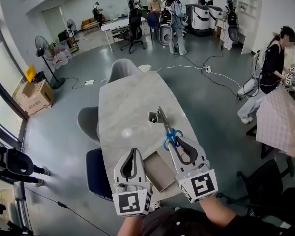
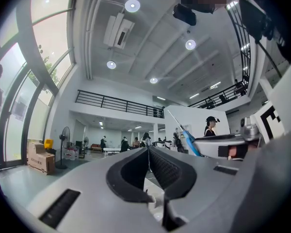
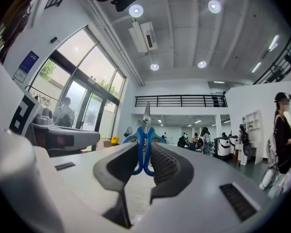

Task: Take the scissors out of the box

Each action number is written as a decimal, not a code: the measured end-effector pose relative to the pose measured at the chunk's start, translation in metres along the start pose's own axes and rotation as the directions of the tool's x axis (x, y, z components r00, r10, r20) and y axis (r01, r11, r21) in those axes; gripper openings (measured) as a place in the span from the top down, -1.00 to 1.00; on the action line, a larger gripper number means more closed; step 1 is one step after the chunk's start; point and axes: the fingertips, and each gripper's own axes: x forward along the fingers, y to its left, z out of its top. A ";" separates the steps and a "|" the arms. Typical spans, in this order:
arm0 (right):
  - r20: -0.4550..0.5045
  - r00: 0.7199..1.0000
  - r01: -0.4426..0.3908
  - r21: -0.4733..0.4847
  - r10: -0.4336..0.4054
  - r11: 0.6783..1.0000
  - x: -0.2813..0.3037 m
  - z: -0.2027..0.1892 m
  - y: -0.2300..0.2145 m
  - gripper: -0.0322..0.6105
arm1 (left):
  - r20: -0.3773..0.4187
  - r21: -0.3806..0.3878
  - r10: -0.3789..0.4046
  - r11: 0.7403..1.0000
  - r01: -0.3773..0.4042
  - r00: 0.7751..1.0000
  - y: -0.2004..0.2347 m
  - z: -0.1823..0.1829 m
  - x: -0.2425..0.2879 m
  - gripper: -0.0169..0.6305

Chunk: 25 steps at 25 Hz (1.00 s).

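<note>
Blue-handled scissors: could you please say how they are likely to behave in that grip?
The blue-handled steel scissors probably stay stiff, being metal-bladed. Pinched only at the handle loops by the right gripper, the long blades may pivot or sag.

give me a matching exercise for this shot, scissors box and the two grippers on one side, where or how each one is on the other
Things:
1 scissors
2 box
3 left gripper
4 right gripper

States:
A jaws together, nothing in them
B lying on the table between the two grippers
C clamped on blue handles
D held up off the table, blades pointing away from the person

Pairs: 1-D, 2-B, 3-A, 4-C
</note>
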 end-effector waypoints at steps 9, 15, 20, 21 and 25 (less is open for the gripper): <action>-0.005 1.000 -0.006 -0.001 0.006 1.000 0.007 -0.003 0.005 0.66 | -0.001 -0.003 0.002 1.000 -0.002 1.000 0.006 -0.001 0.002 0.90; -0.003 1.000 -0.004 0.000 0.004 1.000 0.006 -0.003 0.007 0.66 | 0.004 -0.005 0.002 1.000 -0.002 1.000 0.007 0.000 0.001 0.90; -0.006 1.000 -0.008 -0.006 0.008 1.000 0.007 -0.004 0.008 0.66 | 0.002 -0.007 0.000 1.000 0.000 1.000 0.007 -0.003 0.002 0.90; -0.005 1.000 -0.007 -0.005 0.007 1.000 0.008 -0.004 0.008 0.66 | 0.003 -0.007 0.000 1.000 0.000 1.000 0.008 -0.003 0.003 0.90; -0.005 1.000 -0.006 -0.005 0.006 1.000 0.012 -0.004 0.009 0.66 | 0.005 -0.009 -0.001 1.000 0.001 1.000 0.012 -0.003 0.005 0.90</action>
